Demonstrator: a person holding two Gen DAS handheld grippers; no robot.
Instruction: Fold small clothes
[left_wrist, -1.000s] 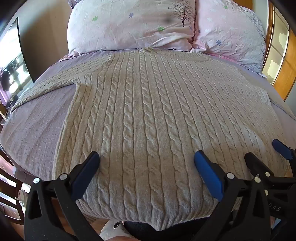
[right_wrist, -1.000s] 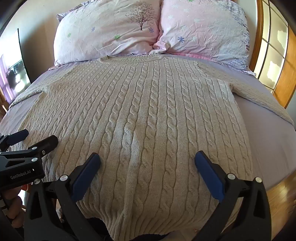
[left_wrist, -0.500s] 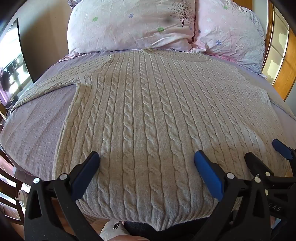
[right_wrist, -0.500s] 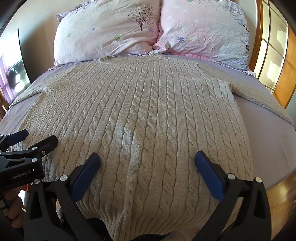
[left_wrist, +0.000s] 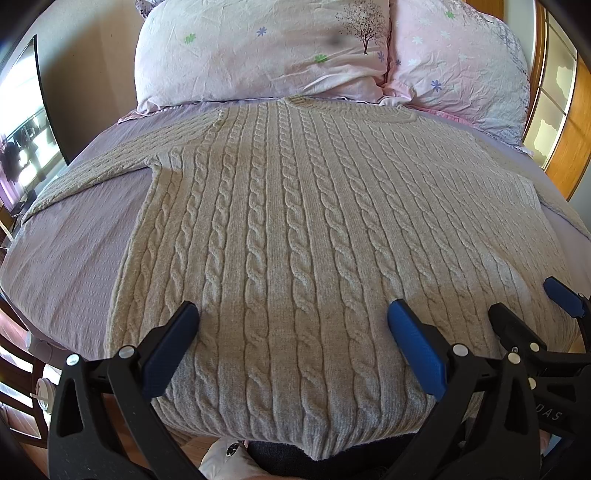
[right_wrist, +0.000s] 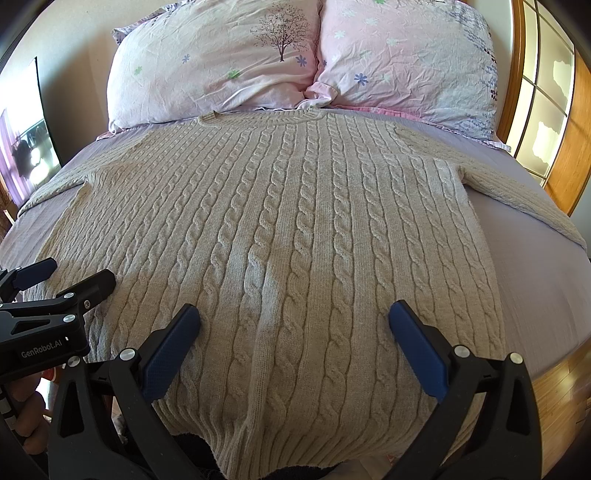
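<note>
A beige cable-knit sweater (left_wrist: 295, 221) lies flat on the bed, collar toward the pillows, sleeves spread out to both sides; it also shows in the right wrist view (right_wrist: 295, 229). Its hem hangs over the near bed edge. My left gripper (left_wrist: 293, 317) is open and empty above the hem on the sweater's left half. My right gripper (right_wrist: 294, 319) is open and empty above the hem on the right half. Each gripper shows in the other's view: the right one (left_wrist: 524, 302) and the left one (right_wrist: 70, 277).
The bed has a lilac sheet (left_wrist: 74, 251). Two pink floral pillows (left_wrist: 266, 51) (right_wrist: 406, 59) lie at the head. A wooden-framed window (right_wrist: 546, 92) is on the right. A dark screen (left_wrist: 22, 122) stands at the left. Wooden floor (right_wrist: 565, 376) shows at the right.
</note>
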